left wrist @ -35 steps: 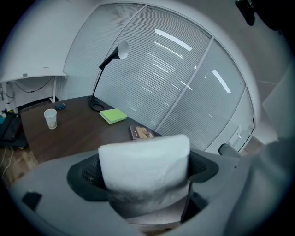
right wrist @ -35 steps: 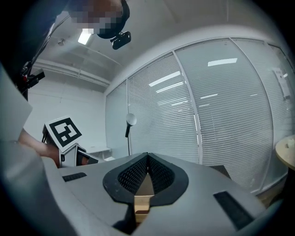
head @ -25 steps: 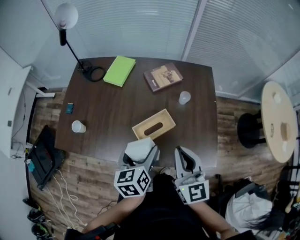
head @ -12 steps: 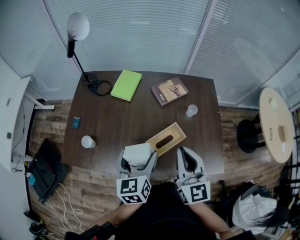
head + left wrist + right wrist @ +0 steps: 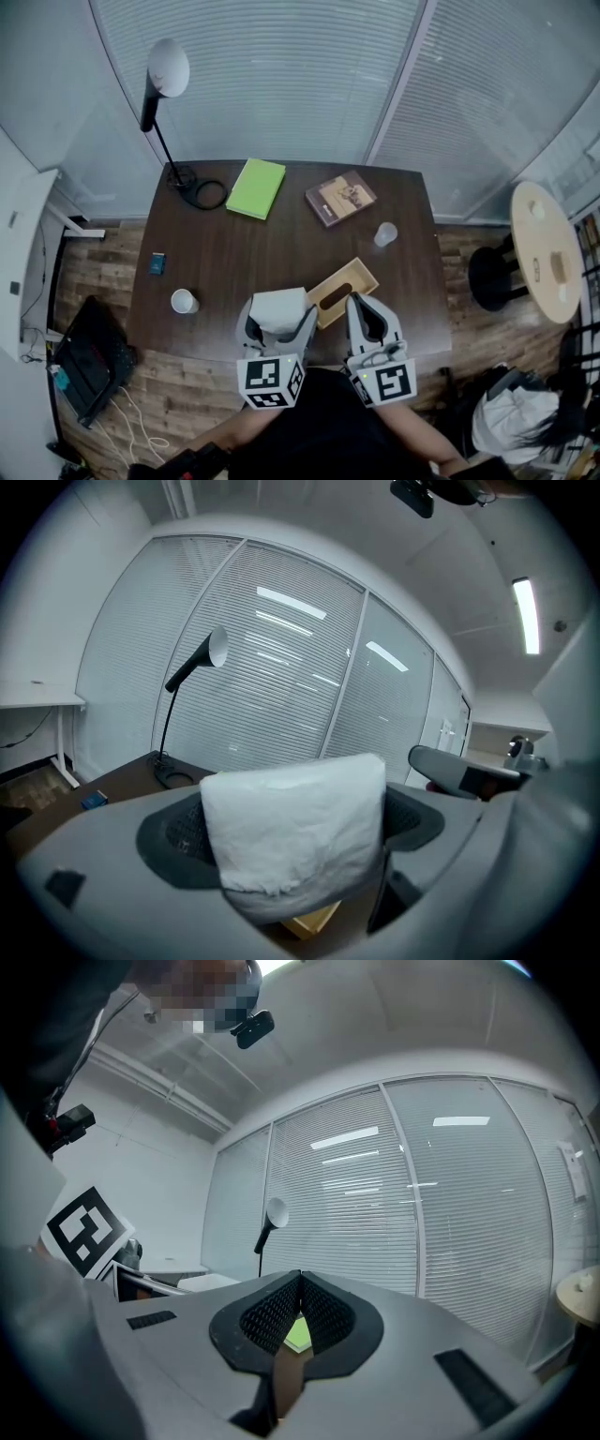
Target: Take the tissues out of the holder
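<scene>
Pinching a folded wad of white tissues (image 5: pixel 292 829) between its jaws, the left gripper (image 5: pixel 275 330) hangs over the table's (image 5: pixel 244 253) near edge, just left of the holder (image 5: pixel 343 290). The wad fills the gap between the two pads and is clear of the holder. In the left gripper view a wooden corner of the holder shows just under the wad.

The holder is a light wooden box with a dark oval slot in its top. It lies at an angle at the near edge, right of the middle, between the two grippers.

The right gripper (image 5: pixel 298 1312) is just right of the holder, its jaws pressed together with nothing between them.

A lamp (image 5: pixel 167 70) stands on its base at the far left corner. A green notebook (image 5: pixel 257 187) and a brown book (image 5: pixel 340 198) lie along the far edge. A clear cup (image 5: pixel 385 234) stands near the right edge, and a white cup (image 5: pixel 184 301) toward the near left corner.
</scene>
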### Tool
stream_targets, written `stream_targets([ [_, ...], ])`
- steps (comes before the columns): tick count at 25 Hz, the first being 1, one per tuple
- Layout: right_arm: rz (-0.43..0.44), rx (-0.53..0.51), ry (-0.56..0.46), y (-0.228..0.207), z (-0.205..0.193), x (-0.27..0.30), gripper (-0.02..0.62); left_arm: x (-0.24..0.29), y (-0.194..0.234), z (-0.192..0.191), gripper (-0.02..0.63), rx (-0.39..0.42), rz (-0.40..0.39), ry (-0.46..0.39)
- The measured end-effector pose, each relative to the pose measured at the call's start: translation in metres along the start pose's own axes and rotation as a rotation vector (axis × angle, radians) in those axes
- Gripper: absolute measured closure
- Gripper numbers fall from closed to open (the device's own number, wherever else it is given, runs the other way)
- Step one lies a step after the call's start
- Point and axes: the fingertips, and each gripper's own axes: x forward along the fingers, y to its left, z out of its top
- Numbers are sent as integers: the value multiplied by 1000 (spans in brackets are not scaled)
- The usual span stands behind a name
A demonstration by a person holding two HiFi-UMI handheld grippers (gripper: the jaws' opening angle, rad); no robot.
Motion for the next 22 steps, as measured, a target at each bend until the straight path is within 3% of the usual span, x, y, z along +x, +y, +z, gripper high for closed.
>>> stream_targets([
  [18, -1, -10, 11, 25, -2, 1, 586, -21, 2, 27, 110, 182, -30, -136],
  [22, 0, -15, 12, 28, -2, 3, 586, -21, 9, 29, 110, 171, -15, -146],
])
